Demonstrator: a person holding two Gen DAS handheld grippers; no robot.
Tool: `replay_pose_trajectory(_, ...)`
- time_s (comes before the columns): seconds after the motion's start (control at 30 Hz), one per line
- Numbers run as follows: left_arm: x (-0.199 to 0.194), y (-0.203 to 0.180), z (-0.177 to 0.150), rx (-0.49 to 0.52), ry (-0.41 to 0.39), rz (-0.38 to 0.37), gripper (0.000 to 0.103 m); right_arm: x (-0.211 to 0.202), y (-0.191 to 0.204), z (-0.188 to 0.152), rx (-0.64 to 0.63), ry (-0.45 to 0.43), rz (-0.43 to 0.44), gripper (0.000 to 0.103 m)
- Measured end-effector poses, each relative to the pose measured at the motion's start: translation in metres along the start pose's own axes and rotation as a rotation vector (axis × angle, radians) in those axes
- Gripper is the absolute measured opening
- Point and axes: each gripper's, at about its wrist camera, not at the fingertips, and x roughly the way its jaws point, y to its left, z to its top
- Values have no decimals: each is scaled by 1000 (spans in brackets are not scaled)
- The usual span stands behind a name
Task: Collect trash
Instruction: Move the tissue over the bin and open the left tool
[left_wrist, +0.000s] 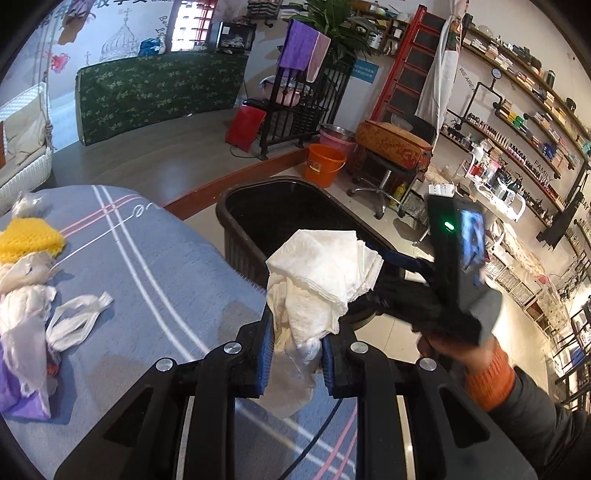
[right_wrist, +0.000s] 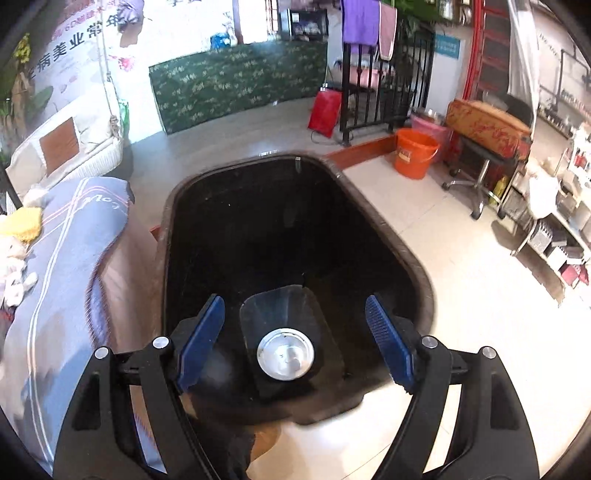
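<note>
My left gripper (left_wrist: 297, 350) is shut on a crumpled wad of white tissue (left_wrist: 321, 266), held over the table's edge beside the black trash bin (left_wrist: 236, 199). In the right wrist view my right gripper (right_wrist: 295, 314) hangs open over the bin (right_wrist: 413, 266), with nothing between its blue pads. A round silver can (right_wrist: 285, 353) lies at the bottom of the bin, below the open fingers. More trash lies on the blue-grey striped tablecloth (left_wrist: 155, 266): a yellow foam net (left_wrist: 29, 236), white plastic bags (left_wrist: 74, 321) and a purple wrapper (left_wrist: 18, 398).
The bin stands on the tiled floor against the table's right edge. A person's hand in an orange cuff (left_wrist: 487, 373) holds the right gripper's handle. An orange bucket (left_wrist: 325, 164), a rolling stool (left_wrist: 384, 173) and a black railing stand beyond the bin. Shelves line the right wall.
</note>
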Motion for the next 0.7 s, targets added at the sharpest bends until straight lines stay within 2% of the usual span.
replay_pose_trajectory(0.1, 15, -5, 13, 17, 18, -6, 22, -24, -5, -13, 15, -32, 22, 80)
replay_pose_trajectory(0.2, 31, -10, 26, 29, 36, -14, 22, -42, -8, -23, 6, -57, 6, 80)
replay_pose_trajectory(0.33, 52, -15, 38, 24, 67, -19, 22, -55, -12, -34, -20, -74, 10, 83)
replay_pose_trajectory(0.53, 81, -26, 51, 36, 120, -24, 22, -58, -18, -43, -28, -67, 17, 83)
replay_pose_trajectory(0.7, 104, -26, 60, -3, 164, -46, 22, -59, -28, -50, 14, -57, 27, 83)
